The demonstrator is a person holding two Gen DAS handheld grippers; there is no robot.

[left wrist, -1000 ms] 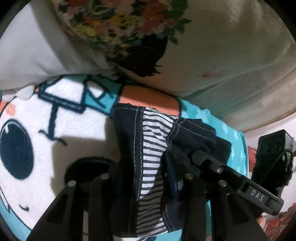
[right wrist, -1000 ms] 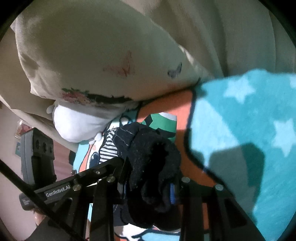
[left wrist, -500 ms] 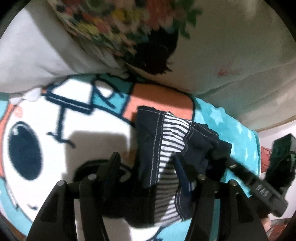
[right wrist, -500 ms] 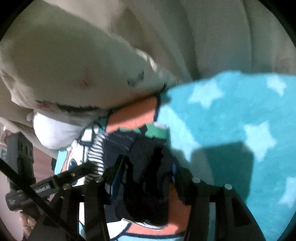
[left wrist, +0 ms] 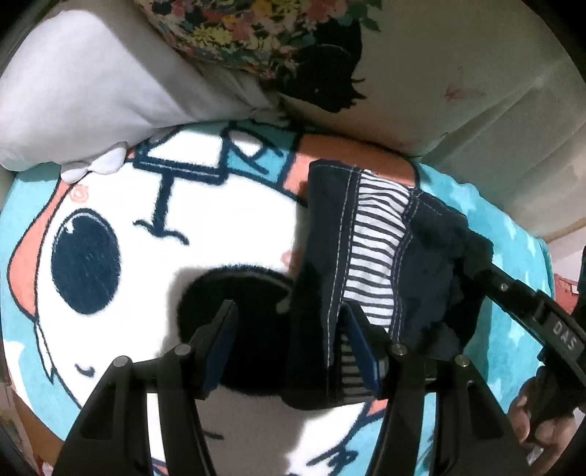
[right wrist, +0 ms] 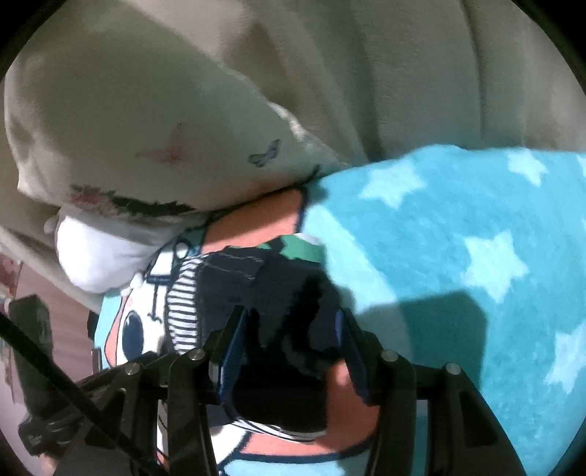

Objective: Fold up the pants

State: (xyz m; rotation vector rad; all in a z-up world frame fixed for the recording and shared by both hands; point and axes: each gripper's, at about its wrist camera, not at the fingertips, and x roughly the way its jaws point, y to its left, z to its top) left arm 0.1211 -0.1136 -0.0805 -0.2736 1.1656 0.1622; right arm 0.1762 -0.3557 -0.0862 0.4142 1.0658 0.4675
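The navy pants [left wrist: 366, 238], with white stitching and a striped lining showing, lie bunched in a folded bundle on the cartoon blanket [left wrist: 146, 227]. My left gripper [left wrist: 289, 311] points steeply down over the bundle's left edge. Its jaws stand open, with the dark hem between them and the pads clear of it. In the right wrist view the pants [right wrist: 227, 271] lie under my right gripper [right wrist: 289, 315]. That gripper is open too, straddling the dark crumpled end of the bundle without pressing it. The right gripper's body [left wrist: 549, 326] shows at the left wrist view's right edge.
A white pillow [left wrist: 91, 91], a floral cushion [left wrist: 256, 33] and a cream pillow [left wrist: 457, 73] crowd the far side of the blanket. Teal blanket with white stars [right wrist: 476, 256] spreads to the right. A person's hand [left wrist: 527, 413] holds the right gripper.
Both grippers were shut on the pants a second ago and have opened. The bundle now rests on the blanket, and both views have tipped further down over it.
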